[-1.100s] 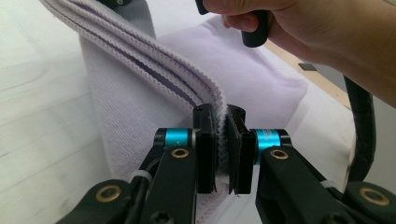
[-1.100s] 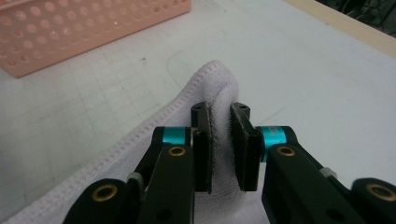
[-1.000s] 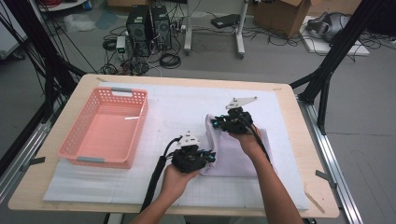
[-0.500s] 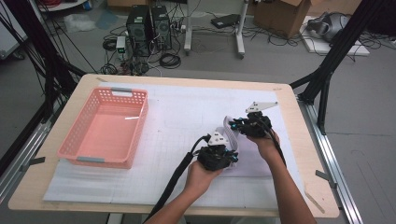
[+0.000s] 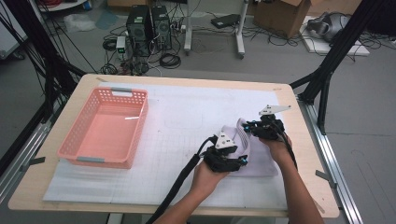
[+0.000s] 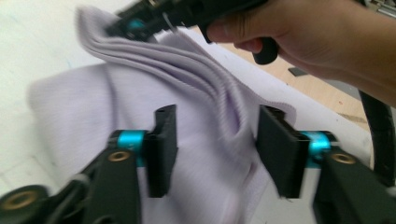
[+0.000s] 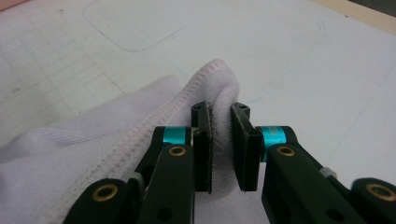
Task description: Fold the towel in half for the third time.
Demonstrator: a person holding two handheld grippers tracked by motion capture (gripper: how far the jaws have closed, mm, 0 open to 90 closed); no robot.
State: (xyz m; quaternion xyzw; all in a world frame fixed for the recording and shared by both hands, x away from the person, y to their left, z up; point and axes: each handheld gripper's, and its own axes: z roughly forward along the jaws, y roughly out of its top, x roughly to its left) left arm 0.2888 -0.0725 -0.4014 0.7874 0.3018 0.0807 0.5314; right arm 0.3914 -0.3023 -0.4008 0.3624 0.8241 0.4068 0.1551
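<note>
Pinching the cloth's hem with your right gripper (image 7: 220,140) — left one just let go.

Your right jaws press together on a fold of the pale lilac cloth (image 5: 254,156), which lies on the white mat (image 5: 177,116) right of the pink basket (image 5: 105,128). Your left gripper (image 6: 212,140) has just been opening; its jaws stand spread over the cloth, seemingly without squeezing it.
</note>
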